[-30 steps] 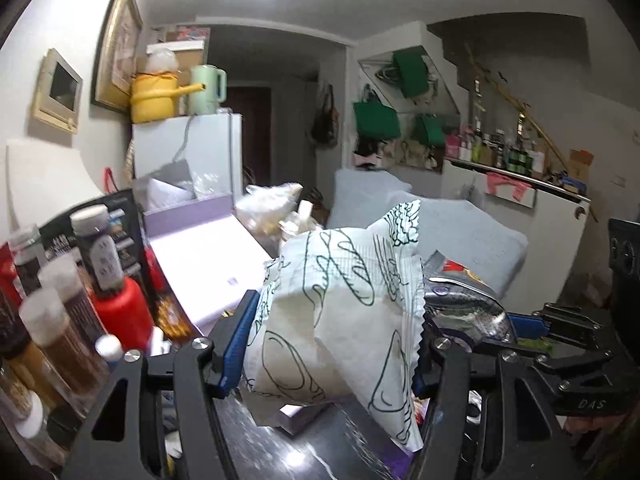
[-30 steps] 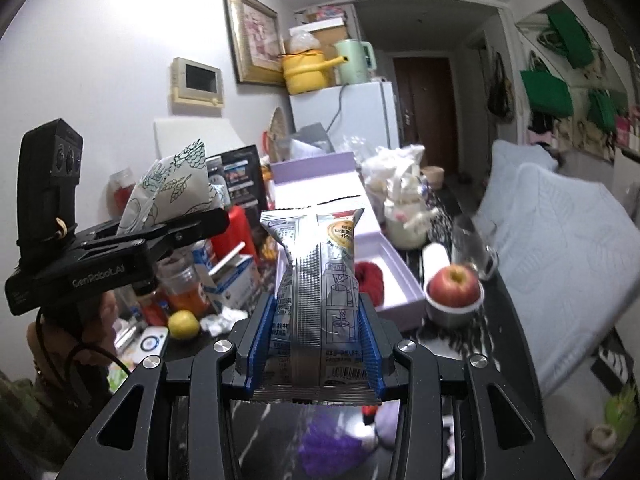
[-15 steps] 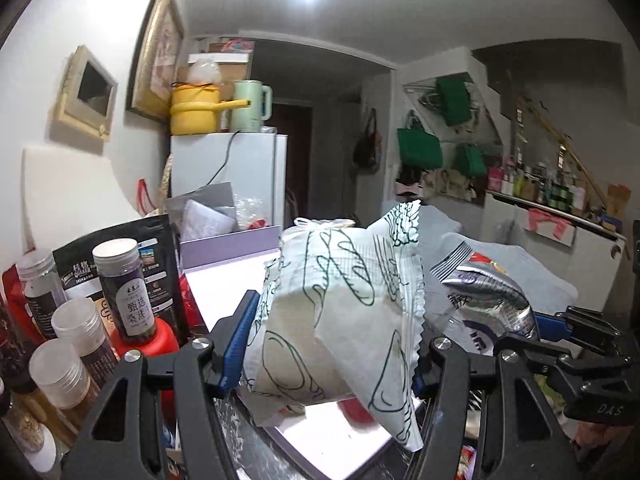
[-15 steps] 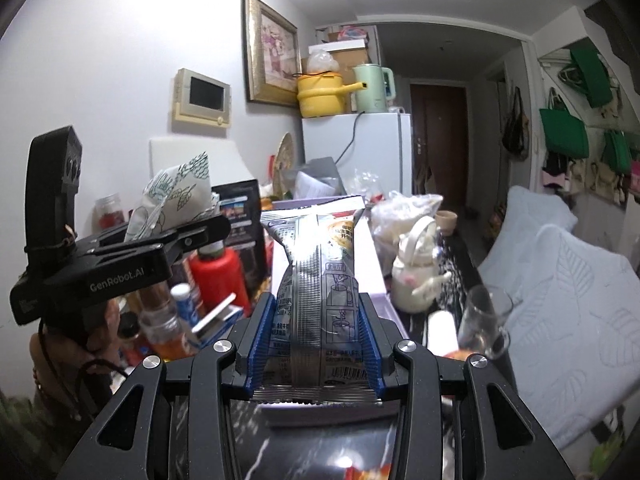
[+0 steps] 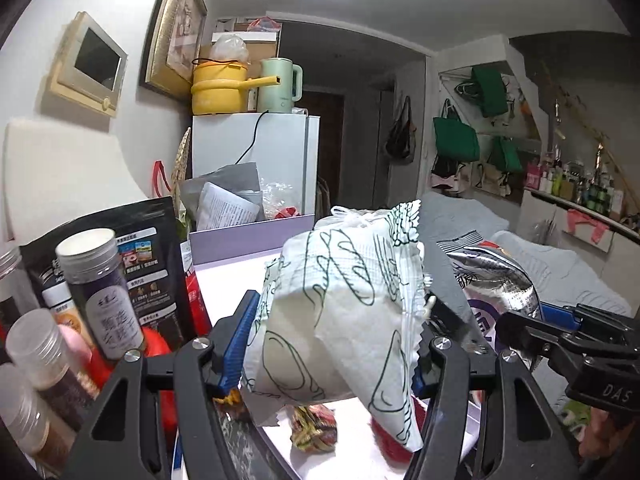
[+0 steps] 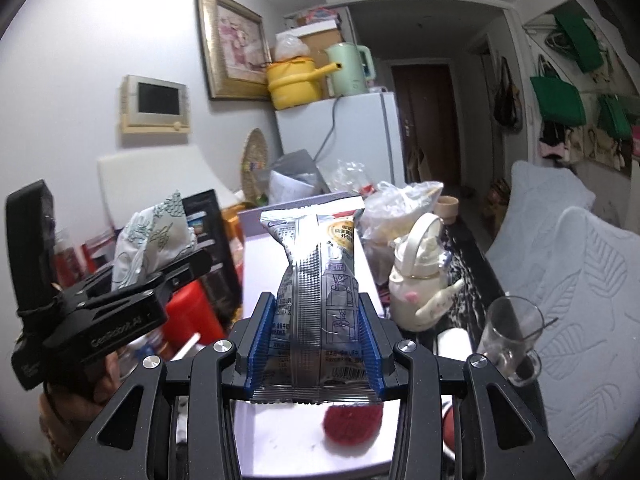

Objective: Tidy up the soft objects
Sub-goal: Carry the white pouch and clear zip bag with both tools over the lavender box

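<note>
Your left gripper (image 5: 334, 344) pinches the puffy white packet with green line drawings (image 5: 340, 312) only at its sides; squeezed air could let it slide out, I'd judge. It stands upright between the blue pads, above the open lavender cardboard box (image 5: 256, 236). Your right gripper (image 6: 314, 344) clamps the silver foil snack bag (image 6: 316, 280) near its bottom seam, over the red fuzzy ball (image 6: 352, 420); let go carelessly and it may miss the box.
</note>
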A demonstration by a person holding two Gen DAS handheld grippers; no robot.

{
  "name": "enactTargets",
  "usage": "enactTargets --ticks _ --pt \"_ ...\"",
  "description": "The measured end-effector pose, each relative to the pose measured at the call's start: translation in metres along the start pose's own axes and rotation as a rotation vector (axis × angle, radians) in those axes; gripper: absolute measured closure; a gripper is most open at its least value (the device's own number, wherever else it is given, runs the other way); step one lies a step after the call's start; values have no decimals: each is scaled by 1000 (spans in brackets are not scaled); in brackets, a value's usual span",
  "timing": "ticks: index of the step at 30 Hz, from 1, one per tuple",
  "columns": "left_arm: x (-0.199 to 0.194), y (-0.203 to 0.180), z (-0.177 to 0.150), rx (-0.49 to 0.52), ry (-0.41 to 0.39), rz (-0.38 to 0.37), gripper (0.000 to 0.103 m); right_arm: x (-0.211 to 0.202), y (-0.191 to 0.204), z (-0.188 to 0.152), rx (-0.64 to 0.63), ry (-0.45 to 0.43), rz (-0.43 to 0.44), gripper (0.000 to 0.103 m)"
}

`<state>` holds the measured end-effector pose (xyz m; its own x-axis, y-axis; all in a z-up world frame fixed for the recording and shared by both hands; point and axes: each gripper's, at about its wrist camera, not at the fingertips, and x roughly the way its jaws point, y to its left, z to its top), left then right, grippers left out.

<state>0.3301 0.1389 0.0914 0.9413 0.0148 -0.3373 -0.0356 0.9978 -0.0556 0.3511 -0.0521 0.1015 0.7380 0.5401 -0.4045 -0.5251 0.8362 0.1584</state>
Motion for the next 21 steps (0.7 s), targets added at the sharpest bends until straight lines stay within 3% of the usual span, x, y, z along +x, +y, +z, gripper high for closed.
enactTargets --ticks 12,21 --pt "64 -2 -27 67 93 7 42 74 -25 -15 8 93 -73 63" --pt "100 -10 -51 85 234 -1 42 107 -43 -33 29 190 -81 63"
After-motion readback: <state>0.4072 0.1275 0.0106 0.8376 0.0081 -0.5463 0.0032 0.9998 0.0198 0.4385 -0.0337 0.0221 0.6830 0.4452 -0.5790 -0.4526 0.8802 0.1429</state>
